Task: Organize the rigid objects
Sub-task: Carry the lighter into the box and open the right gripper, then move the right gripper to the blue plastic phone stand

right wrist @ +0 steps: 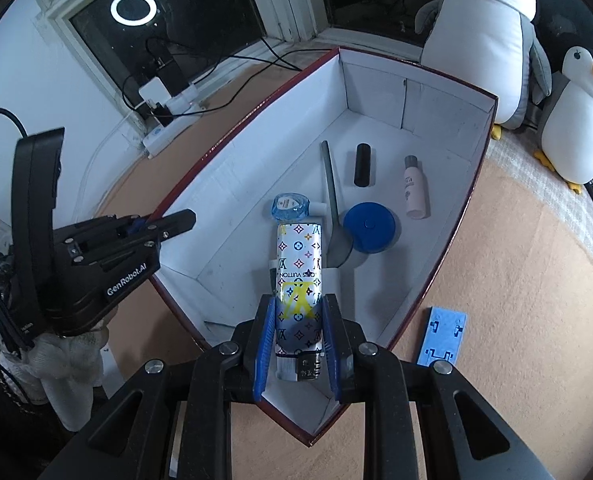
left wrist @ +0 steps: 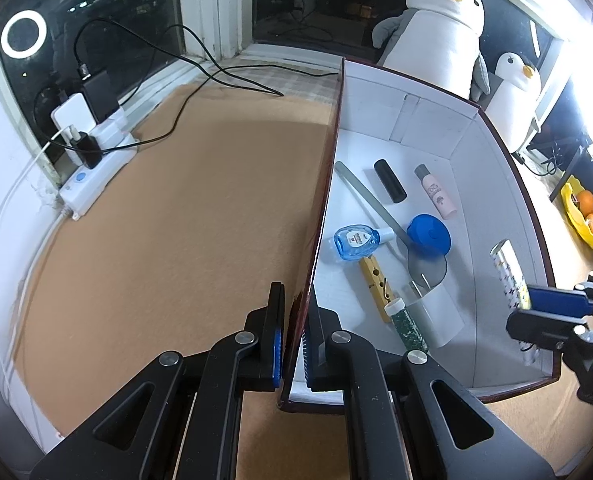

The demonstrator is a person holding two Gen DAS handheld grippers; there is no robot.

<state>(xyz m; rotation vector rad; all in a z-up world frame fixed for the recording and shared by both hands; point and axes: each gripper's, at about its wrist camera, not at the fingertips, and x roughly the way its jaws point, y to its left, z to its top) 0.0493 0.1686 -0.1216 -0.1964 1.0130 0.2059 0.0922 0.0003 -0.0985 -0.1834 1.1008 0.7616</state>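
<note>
Left claw (left wrist: 293, 344) pinches the box (left wrist: 376, 92) wall's edge; right claw (right wrist: 298, 344) grips the patterned lighter (right wrist: 299, 276) above the box floor — bare room lies leftward.

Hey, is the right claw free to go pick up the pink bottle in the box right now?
Probably not yet. The right claw is already shut on the patterned lighter, held over the box. The pink bottle lies uncovered on the box floor, so the way looks open once the lighter is put down.
</note>
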